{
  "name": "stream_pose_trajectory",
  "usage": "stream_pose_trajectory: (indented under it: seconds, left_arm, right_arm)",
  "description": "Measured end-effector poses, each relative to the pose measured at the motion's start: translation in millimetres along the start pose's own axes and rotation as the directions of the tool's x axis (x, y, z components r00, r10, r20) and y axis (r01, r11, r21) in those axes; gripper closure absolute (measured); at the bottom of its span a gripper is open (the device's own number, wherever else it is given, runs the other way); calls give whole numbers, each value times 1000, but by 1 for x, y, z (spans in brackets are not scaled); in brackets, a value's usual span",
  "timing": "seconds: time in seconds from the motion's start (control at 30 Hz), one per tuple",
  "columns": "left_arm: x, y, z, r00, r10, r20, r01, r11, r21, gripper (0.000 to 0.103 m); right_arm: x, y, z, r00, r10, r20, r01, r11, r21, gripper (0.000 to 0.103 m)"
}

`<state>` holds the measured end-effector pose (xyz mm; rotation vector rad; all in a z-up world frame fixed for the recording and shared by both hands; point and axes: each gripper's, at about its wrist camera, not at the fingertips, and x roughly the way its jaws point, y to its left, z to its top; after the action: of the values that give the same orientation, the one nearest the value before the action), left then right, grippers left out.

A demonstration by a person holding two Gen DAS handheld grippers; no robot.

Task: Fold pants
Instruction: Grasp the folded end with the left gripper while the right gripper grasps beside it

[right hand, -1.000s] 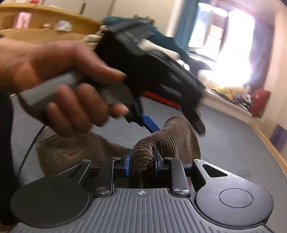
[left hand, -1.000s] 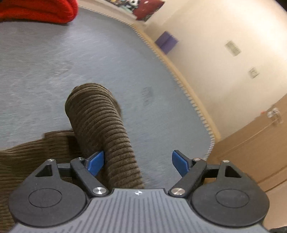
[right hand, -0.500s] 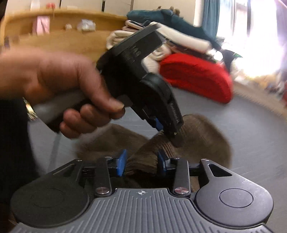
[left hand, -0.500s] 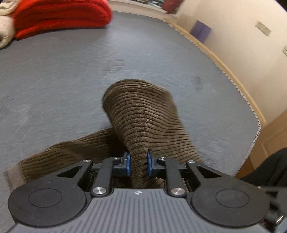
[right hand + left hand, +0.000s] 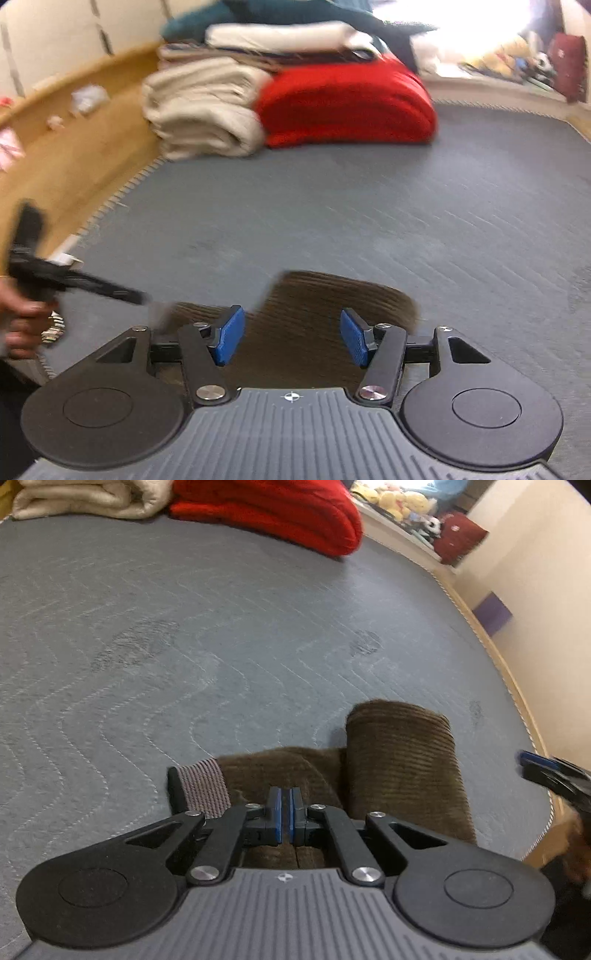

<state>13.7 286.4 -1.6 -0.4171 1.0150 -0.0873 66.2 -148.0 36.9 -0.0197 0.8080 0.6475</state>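
Brown corduroy pants [image 5: 402, 768] lie bunched on the grey quilted mat [image 5: 221, 646], with one leg rolled over at the right and a grey ribbed band [image 5: 201, 790] at the left. My left gripper [image 5: 285, 814] hovers just over the cloth, shut, and no cloth shows between its blue pads. In the right wrist view the pants [image 5: 332, 295] lie under my right gripper [image 5: 291, 339]. Its jaws are opening and the pads stand clear of the cloth. A hand holds the left gripper [image 5: 74, 280] at that view's left edge. The right gripper's tip [image 5: 546, 771] shows blurred at the left view's right edge.
A folded red blanket [image 5: 343, 103] and cream blankets [image 5: 199, 114] are stacked at the mat's far side. Wooden floor [image 5: 74, 155] borders the mat on the left. Plush toys [image 5: 399, 502] and a purple box [image 5: 493, 611] sit by the wall.
The left jaws went from wide open to fully shut. The right jaws let go of the raised pants fold and spread. Both grippers swung apart, and the pants now lie lower on the mat.
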Motion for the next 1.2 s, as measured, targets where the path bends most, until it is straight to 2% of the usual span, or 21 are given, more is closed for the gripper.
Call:
stream_pose_trajectory:
  seconds: [0.1, 0.13, 0.2, 0.3, 0.33, 0.47, 0.57, 0.63, 0.8, 0.9, 0.97, 1.0, 1.03, 1.1, 1.2]
  left_arm:
    - [6, -10, -6, 999, -23, -29, 23, 999, 31, 87]
    - [8, -13, -9, 999, -25, -38, 27, 999, 47, 87]
    - [15, -23, -12, 998, -35, -50, 39, 996, 77, 84]
    - [38, -42, -8, 995, -62, -73, 69, 993, 93, 74]
    - [46, -48, -6, 994, -71, -80, 78, 992, 96, 69]
    - [81, -72, 1, 989, -73, -129, 87, 990, 110, 60]
    - [108, -86, 4, 983, -66, -172, 87, 989, 119, 48]
    - [123, -94, 5, 981, -32, -189, 59, 988, 142, 41]
    - [156, -106, 4, 970, 37, -241, 9, 983, 186, 32]
    - [164, -105, 1, 966, 35, -255, 10, 985, 174, 35]
    - [159, -104, 0, 968, 1, -251, 42, 985, 166, 59]
    - [153, -106, 0, 971, -10, -241, 55, 982, 179, 79]
    - [146, -108, -1, 974, -18, -226, 64, 978, 197, 85]
    - [126, -113, -3, 982, -46, -185, 89, 969, 232, 86]
    - [91, -107, -7, 987, -101, -128, 129, 964, 234, 87]
  right_arm:
    - [30, -27, -10, 996, -30, -83, 39, 993, 115, 43]
    - [38, -37, -16, 994, -42, -100, 58, 985, 160, 43]
    - [49, -52, -36, 987, -46, -155, 88, 959, 271, 43]
    - [63, -62, -56, 974, -39, -223, 124, 914, 385, 43]
    - [65, -62, -60, 972, -37, -230, 127, 913, 389, 43]
    - [70, -56, -68, 969, -10, -246, 108, 916, 386, 43]
    - [74, -56, -65, 968, 12, -252, 89, 919, 384, 43]
    - [74, -58, -64, 966, 21, -257, 81, 922, 379, 43]
    - [64, -66, -65, 964, 47, -264, 58, 925, 376, 43]
    - [63, -70, -63, 963, 48, -264, 59, 922, 382, 43]
    - [64, -71, -62, 963, 41, -265, 67, 919, 387, 43]
    - [65, -71, -62, 963, 38, -266, 72, 918, 391, 43]
    - [65, -70, -61, 963, 32, -266, 77, 917, 390, 43]
    - [67, -67, -61, 963, 16, -267, 90, 920, 380, 43]
    - [69, -59, -59, 965, 17, -261, 86, 923, 375, 43]
